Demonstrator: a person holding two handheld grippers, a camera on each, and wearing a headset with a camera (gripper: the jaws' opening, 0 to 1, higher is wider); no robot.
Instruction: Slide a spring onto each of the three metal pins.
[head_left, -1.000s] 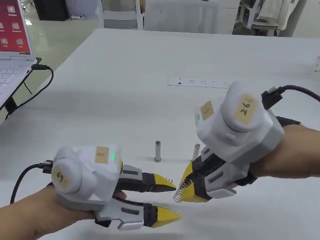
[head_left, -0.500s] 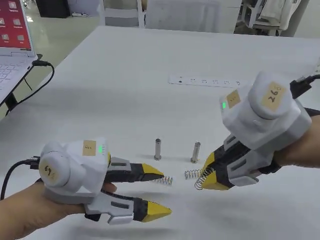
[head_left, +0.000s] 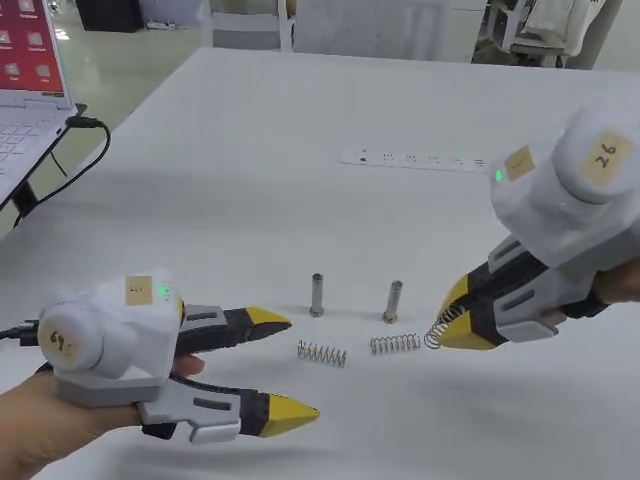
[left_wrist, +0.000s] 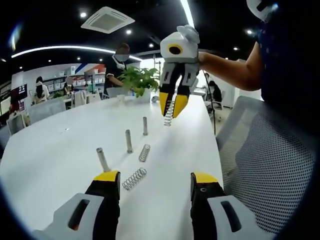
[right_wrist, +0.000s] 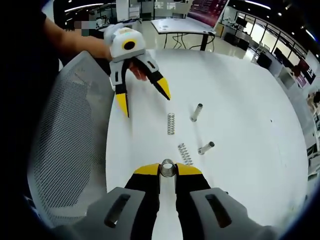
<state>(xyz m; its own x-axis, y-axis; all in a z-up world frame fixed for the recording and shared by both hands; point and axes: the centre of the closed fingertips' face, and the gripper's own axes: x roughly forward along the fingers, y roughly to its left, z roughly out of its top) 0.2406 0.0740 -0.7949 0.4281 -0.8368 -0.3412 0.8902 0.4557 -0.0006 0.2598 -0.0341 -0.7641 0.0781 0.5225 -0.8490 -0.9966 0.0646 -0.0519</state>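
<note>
The right gripper (right_wrist: 167, 171) has its jaws pressed together on a held spring (right_wrist: 167, 168), gripped between the yellow tips and lifted clear of the white table (head_left: 250, 170). The left gripper (head_left: 293, 366) has its jaws wide apart with nothing between them, just left of two springs lying flat on the table: the left loose spring (head_left: 321, 352) and the right loose spring (head_left: 395, 344), both close in front of the metal pins. Three bare pins (left_wrist: 128, 141) stand upright in a row in the left gripper view; a power strip (head_left: 420, 160) lies well beyond them and a laptop (head_left: 20, 70) sits at the table's left edge.
</note>
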